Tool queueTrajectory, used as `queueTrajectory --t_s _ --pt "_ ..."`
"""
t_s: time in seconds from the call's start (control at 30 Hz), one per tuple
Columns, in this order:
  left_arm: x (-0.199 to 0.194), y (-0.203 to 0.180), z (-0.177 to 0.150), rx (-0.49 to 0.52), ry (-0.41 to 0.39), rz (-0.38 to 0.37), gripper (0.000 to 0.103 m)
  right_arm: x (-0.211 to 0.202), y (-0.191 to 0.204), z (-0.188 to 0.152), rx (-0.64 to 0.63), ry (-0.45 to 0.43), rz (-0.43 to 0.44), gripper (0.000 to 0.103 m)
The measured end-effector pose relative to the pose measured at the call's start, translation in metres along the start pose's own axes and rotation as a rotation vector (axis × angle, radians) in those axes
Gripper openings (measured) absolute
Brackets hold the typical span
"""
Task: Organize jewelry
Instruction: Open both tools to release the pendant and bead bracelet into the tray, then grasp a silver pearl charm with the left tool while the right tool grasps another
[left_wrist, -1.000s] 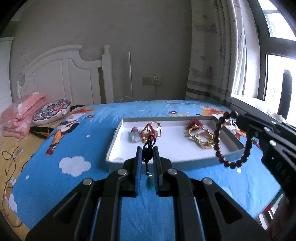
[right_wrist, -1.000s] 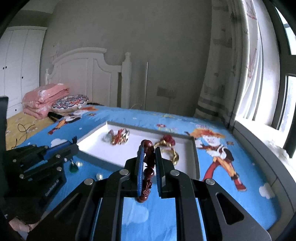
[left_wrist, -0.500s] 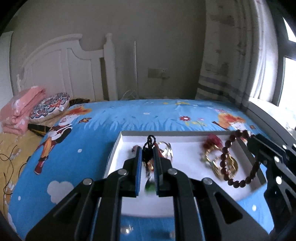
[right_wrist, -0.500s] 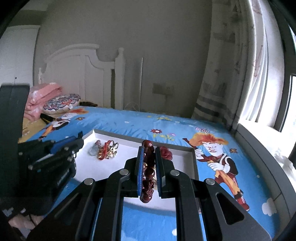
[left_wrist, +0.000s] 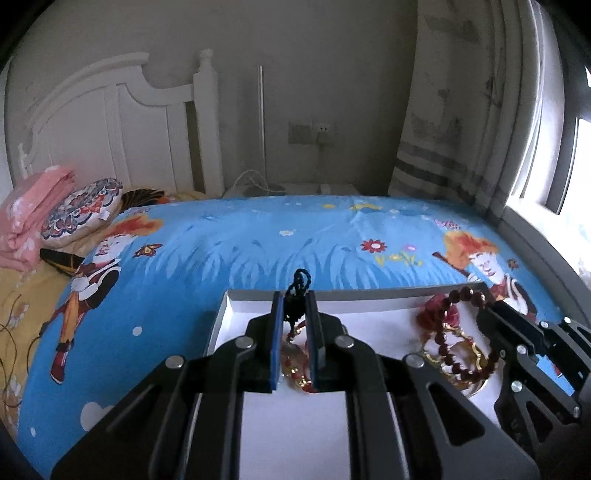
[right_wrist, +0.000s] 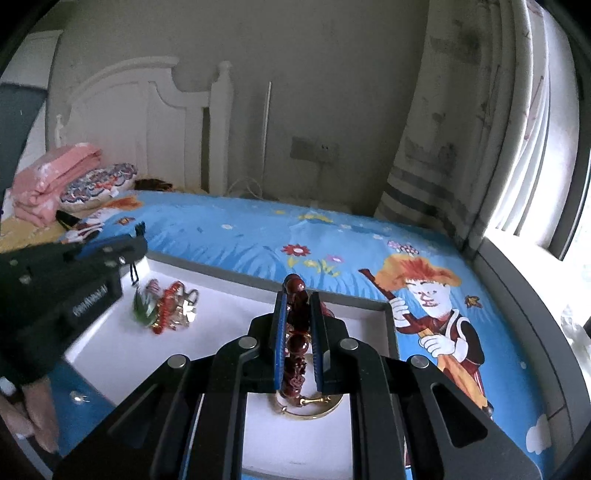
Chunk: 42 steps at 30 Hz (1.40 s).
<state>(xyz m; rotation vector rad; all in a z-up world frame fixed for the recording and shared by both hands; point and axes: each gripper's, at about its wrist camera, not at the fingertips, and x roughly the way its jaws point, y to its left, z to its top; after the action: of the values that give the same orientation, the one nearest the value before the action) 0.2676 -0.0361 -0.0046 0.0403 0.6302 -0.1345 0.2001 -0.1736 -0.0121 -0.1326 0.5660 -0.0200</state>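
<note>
My left gripper (left_wrist: 295, 300) is shut on a black knotted cord (left_wrist: 300, 282). Its green pendant (right_wrist: 142, 308) dangles over the left part of the white tray (left_wrist: 354, 294), just above a red and gold cluster of jewelry (right_wrist: 173, 310). My right gripper (right_wrist: 296, 300) is shut on a dark red bead bracelet (right_wrist: 293, 286), which hangs as a loop (left_wrist: 448, 332) over the tray's right part. Under it lie a gold bangle (right_wrist: 310, 406) and a red tassel piece (left_wrist: 439, 314). Each gripper appears in the other's view: the left gripper (right_wrist: 138, 240) and the right gripper (left_wrist: 491, 317).
The tray (right_wrist: 354, 301) lies on a bed with a blue cartoon sheet (left_wrist: 258, 251). A folded pink blanket (left_wrist: 33, 206) and a patterned cushion (left_wrist: 81, 206) sit by the white headboard. A window ledge and curtain run along the right. A small bead (right_wrist: 77, 397) lies on the sheet beside a person's hand (right_wrist: 33, 410).
Both grippers have moved forward from the near edge of the bed to hang over the tray, each still carrying its piece. The pendant now swings above the red and gold cluster.
</note>
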Motion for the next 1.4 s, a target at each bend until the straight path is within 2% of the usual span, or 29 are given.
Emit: queueTrajectory --t_s 0.07,0.1,0.13,0.17,0.2,0.27,0.33,0.43,0.5,0.63,0.73,0.8,1.03,1.2,1.4 --pt "0.006 0.003 -0.003 -0.008 0.028 -0.015 0.018 0.007 -0.001 -0.002 0.005 0.022 0.005 0.013" --pt "0.008 0.005 -0.004 -0.014 0.042 -0.021 0.032 0.011 -0.002 -0.004 0.008 0.036 -0.001 0.013" --pt "0.009 0.008 -0.005 -0.027 0.043 -0.023 0.041 0.012 -0.002 -0.006 0.011 0.043 0.000 0.015" --pt "0.007 0.011 -0.007 -0.034 0.036 -0.014 0.042 0.015 -0.002 -0.007 0.012 0.057 0.002 0.018" --pt "0.006 0.012 -0.008 -0.037 0.033 -0.008 0.043 0.017 -0.002 -0.008 0.006 0.074 -0.005 0.029" --pt "0.003 0.016 -0.009 -0.039 0.038 -0.017 0.047 0.013 -0.005 -0.009 0.010 0.056 -0.001 0.042" --pt "-0.003 0.019 -0.011 -0.028 0.027 -0.010 0.063 0.007 -0.007 -0.009 0.014 0.039 -0.012 0.044" --pt "-0.017 0.022 -0.015 0.017 -0.019 0.034 0.071 -0.002 -0.008 -0.008 0.012 0.018 0.005 0.049" --pt "-0.026 0.023 -0.019 0.040 -0.030 0.051 0.076 -0.012 -0.006 -0.011 0.009 -0.011 0.005 0.058" --pt "-0.051 0.031 -0.040 0.053 -0.071 0.079 0.087 -0.027 -0.003 -0.021 0.033 0.003 0.004 0.059" --pt "-0.067 0.037 -0.062 0.056 -0.086 0.107 0.095 -0.038 -0.002 -0.033 0.078 0.015 0.048 0.059" --pt "-0.075 0.041 -0.075 0.061 -0.088 0.120 0.095 -0.044 0.002 -0.042 0.098 0.042 0.097 0.059" --pt "-0.089 0.046 -0.114 0.078 -0.085 0.147 0.096 -0.061 0.025 -0.075 0.085 0.040 0.113 0.059" --pt "-0.094 0.053 -0.123 0.046 -0.060 0.143 0.096 -0.070 0.037 -0.083 0.092 0.006 0.152 0.059" --pt "-0.090 0.069 -0.126 -0.016 -0.026 0.115 0.094 -0.067 0.071 -0.091 0.014 0.030 0.227 0.058"
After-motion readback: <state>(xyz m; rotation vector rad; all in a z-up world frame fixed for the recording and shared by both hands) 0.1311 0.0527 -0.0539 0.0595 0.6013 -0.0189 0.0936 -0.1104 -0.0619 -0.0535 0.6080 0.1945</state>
